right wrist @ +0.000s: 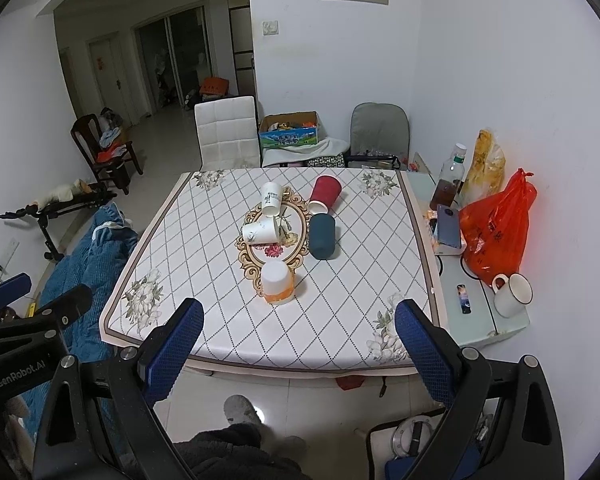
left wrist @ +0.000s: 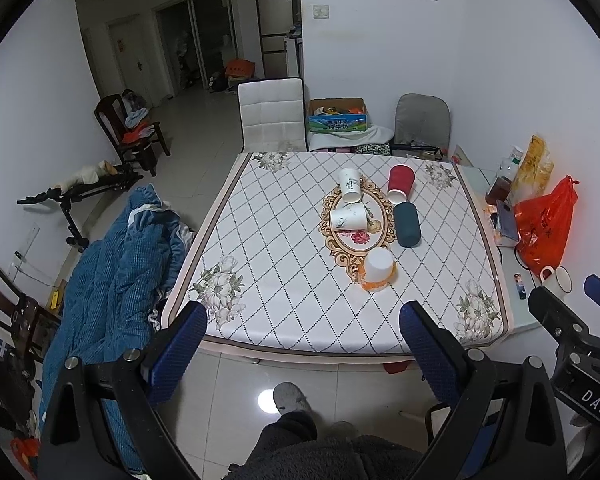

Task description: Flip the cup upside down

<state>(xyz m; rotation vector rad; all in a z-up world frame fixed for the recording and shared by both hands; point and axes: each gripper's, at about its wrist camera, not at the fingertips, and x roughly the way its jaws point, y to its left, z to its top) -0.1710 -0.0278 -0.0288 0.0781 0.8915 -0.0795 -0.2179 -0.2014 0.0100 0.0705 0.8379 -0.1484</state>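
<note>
Both hand-held grippers — left (left wrist: 304,344), right (right wrist: 298,340) — gape empty; only the right view shows the bottle (right wrist: 449,179) whole.

- "DAS" in white capitals on the black body of the right gripper (left wrist: 580,312), seen at the right edge of the left wrist view.
- "GenRobot.AI" in grey letters on the black body of the left gripper (right wrist: 36,300), at the left edge of the right wrist view.
- Carton (right wrist: 289,136) behind the bench: white characters on blue-green print, too small to read.
- White paper cups (right wrist: 271,198): dark print, illegible.
</note>
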